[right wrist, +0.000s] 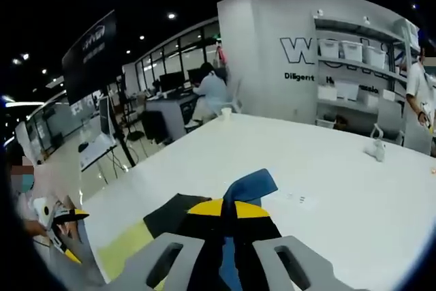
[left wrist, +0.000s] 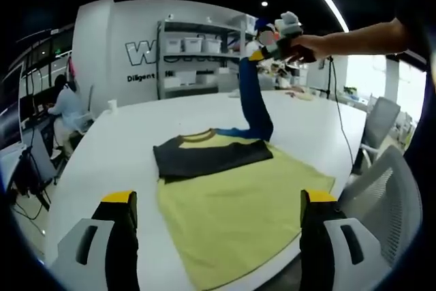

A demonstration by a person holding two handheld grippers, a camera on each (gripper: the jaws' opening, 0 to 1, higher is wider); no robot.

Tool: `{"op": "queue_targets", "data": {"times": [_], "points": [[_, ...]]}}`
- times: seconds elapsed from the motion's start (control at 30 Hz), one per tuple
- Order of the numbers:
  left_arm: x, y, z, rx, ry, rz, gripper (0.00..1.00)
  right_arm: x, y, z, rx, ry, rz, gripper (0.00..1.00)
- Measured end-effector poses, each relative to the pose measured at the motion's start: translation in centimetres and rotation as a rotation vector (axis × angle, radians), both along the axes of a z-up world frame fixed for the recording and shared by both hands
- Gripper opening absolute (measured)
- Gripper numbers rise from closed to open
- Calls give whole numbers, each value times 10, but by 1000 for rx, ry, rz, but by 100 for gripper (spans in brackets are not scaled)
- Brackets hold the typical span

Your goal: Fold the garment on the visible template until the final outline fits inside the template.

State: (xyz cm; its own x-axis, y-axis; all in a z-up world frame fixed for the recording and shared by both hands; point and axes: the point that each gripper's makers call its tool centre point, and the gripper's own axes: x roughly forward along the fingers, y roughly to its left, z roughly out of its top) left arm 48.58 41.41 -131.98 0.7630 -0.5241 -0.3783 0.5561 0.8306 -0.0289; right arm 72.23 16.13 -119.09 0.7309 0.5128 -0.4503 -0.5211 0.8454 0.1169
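A yellow shirt (left wrist: 238,202) lies flat on the white table (left wrist: 122,141), with its dark sleeve (left wrist: 204,155) folded across the chest. The blue sleeve (left wrist: 252,100) is pulled upward off the table, and my right gripper (left wrist: 259,54), held by a person's hand, is shut on its end. In the right gripper view the shut jaws (right wrist: 228,210) pinch the blue sleeve (right wrist: 253,183) above the dark sleeve (right wrist: 170,212) and the yellow body (right wrist: 126,243). My left gripper (left wrist: 216,212) hovers open over the shirt's near hem with nothing in it, and shows as the left gripper (right wrist: 65,226) at the edge.
Grey office chairs (left wrist: 385,182) stand along the table's right side. A paper cup (left wrist: 112,105) and a small white object (right wrist: 375,148) sit on the far tabletop. Behind are a shelf with bins (left wrist: 197,46), a seated person (left wrist: 68,103) and a screen on a stand (right wrist: 92,49).
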Motion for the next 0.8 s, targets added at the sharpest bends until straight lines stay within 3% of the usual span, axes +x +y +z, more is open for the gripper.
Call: {"op": "queue_targets", "data": {"times": [0.33,0.8], "points": [[1,2,2,-29,6,13,98,2,56,-23,-9,37,59,0],[0,-4,-1,-34,24,-10,98,4,103,-63,-26,100,88,0]]}}
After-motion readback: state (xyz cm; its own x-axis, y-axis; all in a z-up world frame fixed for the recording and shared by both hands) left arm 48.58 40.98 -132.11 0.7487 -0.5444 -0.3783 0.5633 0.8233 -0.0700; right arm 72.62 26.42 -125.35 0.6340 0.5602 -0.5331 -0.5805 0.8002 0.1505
